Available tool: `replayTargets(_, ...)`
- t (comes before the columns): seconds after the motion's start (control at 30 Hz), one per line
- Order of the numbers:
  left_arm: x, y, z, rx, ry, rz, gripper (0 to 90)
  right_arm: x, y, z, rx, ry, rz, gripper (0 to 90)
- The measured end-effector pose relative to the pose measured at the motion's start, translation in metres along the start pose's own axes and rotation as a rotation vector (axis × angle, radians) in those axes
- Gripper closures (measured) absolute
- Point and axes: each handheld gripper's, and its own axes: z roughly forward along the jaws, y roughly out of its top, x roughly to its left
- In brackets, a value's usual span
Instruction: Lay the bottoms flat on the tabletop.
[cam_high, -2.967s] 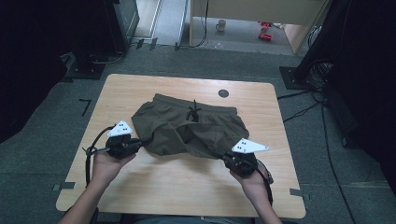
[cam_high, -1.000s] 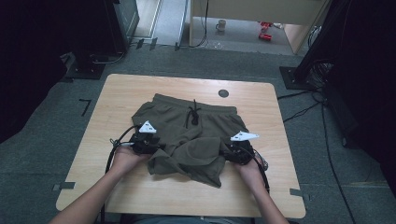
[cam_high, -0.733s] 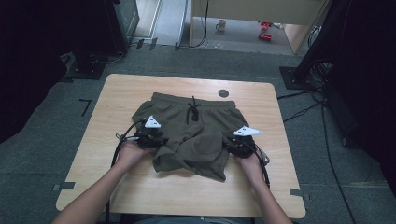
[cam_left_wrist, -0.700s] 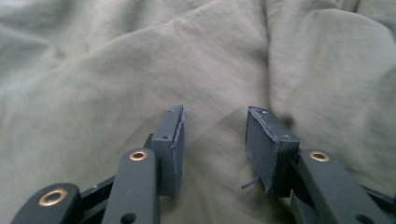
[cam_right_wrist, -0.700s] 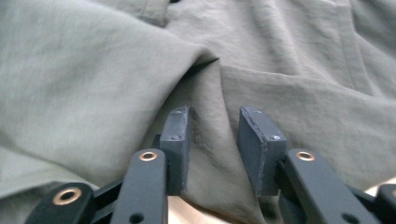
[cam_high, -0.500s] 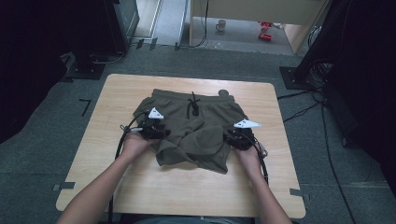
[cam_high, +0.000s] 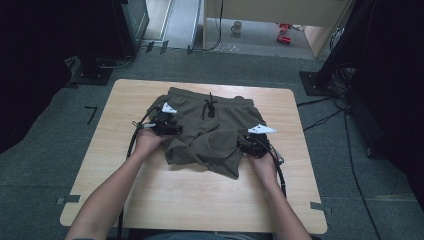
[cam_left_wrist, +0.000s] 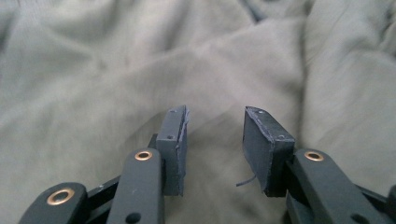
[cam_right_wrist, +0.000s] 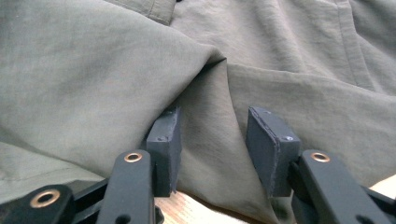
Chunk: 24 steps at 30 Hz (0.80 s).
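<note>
Both grippers (cam_high: 167, 125) (cam_high: 248, 145) slid farther up the shorts (cam_high: 210, 132).

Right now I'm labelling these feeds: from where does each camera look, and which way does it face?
High view: above the person's side, facing forward and down on the table; forearms, both hands.
Left gripper view: rides the left hand-held gripper, looking along its parted jaws at the shorts.
Right gripper view: rides the right hand-held gripper, facing a fold between its jaws.
All three share the shorts.
</note>
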Motion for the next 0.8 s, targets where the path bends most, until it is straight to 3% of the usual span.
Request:
replayTargets(0.2, -0.014, 0.023, -0.01, -0.034, -0.056, -0.005, 58.6, -0.002, 0.0, 0.0, 0.0, 0.014, 0.009, 53.6)
replayTargets(0.27, -0.022, 0.029, -0.007, -0.024, -0.082, 0.014, 55.3, -0.001, 0.0, 0.0, 0.0, 0.013, 0.012, 53.5)
replayTargets(0.53, -0.04, 0.034, 0.011, 0.009, -0.134, 0.017, 53.7, 0.001, -0.001, -0.001, 0.0, 0.008, 0.011, 53.4)
replayTargets(0.8, -0.051, 0.035, 0.029, 0.051, -0.13, 0.052, 54.8, 0.001, -0.001, -0.001, 0.002, 0.006, 0.012, 53.4)
